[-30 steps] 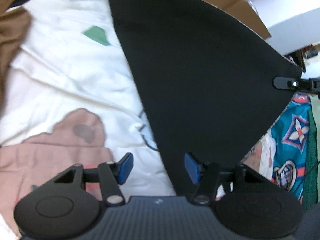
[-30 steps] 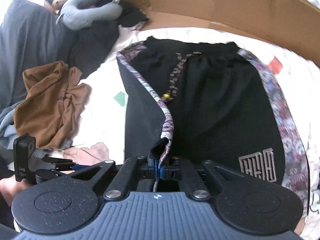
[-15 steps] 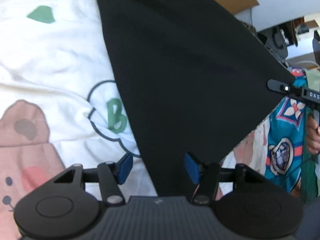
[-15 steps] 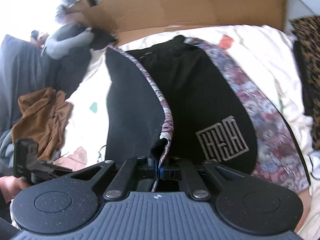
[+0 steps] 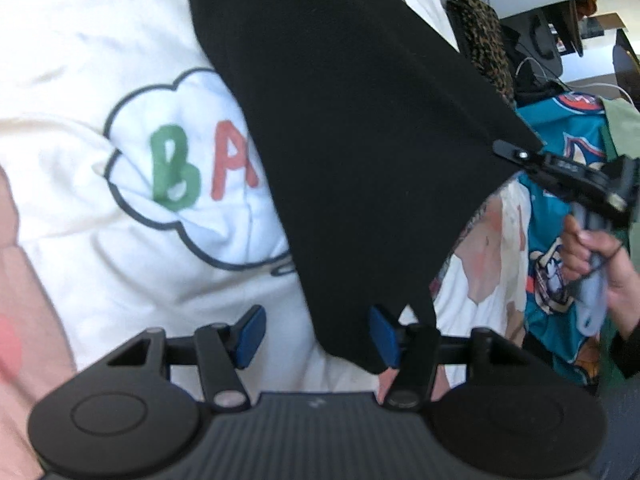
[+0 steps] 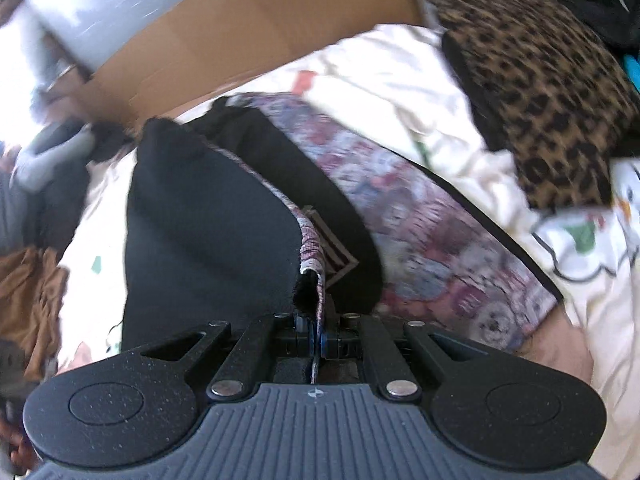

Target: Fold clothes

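Black shorts (image 6: pixel 208 220) with patterned side stripes (image 6: pixel 420 216) lie on a white printed sheet (image 5: pixel 100 60). My right gripper (image 6: pixel 318 336) is shut on the hem corner of one leg and holds it lifted, folded over the other leg. In the left wrist view the same raised panel of the shorts (image 5: pixel 360 120) stretches from the right gripper (image 5: pixel 516 152) down to my left gripper (image 5: pixel 316 336). The left gripper is open. The fabric's lower tip drapes over its right finger (image 5: pixel 384 336), and the pads stand apart over bare sheet.
A leopard-print cloth (image 6: pixel 540 92) lies at the right, with a cardboard wall (image 6: pixel 248 40) behind the shorts. A brown garment (image 6: pixel 28 292) and grey clothes (image 6: pixel 44 152) sit at the left. A teal jersey (image 5: pixel 560 280) hangs by the person's hand (image 5: pixel 592 248).
The right gripper has carried the shorts' leg rightward and down over the other leg, hiding most of the logo. The left gripper has slid along the sheet, bringing the printed letters into view.
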`<state>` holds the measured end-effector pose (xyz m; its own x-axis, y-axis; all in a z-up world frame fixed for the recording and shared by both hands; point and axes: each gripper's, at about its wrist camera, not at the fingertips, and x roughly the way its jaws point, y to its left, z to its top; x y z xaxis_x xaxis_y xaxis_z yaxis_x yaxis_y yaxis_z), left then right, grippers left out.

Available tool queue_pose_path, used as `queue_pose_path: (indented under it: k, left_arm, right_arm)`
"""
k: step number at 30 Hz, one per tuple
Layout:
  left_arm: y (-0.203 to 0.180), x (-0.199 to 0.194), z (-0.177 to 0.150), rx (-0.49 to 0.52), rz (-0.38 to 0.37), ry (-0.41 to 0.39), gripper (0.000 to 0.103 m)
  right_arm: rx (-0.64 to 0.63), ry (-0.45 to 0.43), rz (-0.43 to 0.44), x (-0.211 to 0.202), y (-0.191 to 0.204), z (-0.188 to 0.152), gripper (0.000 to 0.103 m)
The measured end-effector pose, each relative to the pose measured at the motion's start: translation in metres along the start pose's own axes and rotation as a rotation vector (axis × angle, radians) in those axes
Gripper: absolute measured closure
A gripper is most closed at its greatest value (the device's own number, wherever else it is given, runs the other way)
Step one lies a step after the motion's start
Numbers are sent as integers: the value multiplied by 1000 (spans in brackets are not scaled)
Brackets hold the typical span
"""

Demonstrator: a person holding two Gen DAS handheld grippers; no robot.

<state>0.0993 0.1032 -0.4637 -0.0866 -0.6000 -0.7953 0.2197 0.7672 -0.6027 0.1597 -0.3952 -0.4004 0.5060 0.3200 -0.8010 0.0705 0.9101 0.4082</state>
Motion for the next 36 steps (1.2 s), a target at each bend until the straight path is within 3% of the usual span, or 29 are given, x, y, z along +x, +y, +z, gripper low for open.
queue_pose_path:
  k: [9, 16, 20, 24, 30, 33, 36]
  left_arm:
    - [4, 15, 11, -35, -105, -12, 42]
    - [-3, 30, 13, -126, -232, -26, 37]
    - [-8, 41, 10, -156, -282, -25, 37]
    - [-7, 56, 3, -188, -293, -14, 38]
    - [-1, 61, -5, -233, -321, -44, 41]
    - [5, 57, -6, -253, -336, -69, 51]
    - [7, 59, -7, -265, -331, -58, 75]
  right_arm:
    - [194, -17, -7, 17, -51, -15, 102]
    - [160, -2, -44, 26, -54, -20, 101]
    - [130, 11, -53, 26, -52, -17, 94]
    - [135, -22, -52, 21, -57, -11, 76]
    - [143, -47, -61, 19, -65, -9, 72]
    - [156, -63, -55, 18, -70, -10, 72]
    - [136, -71, -59, 21, -70, -8, 72]
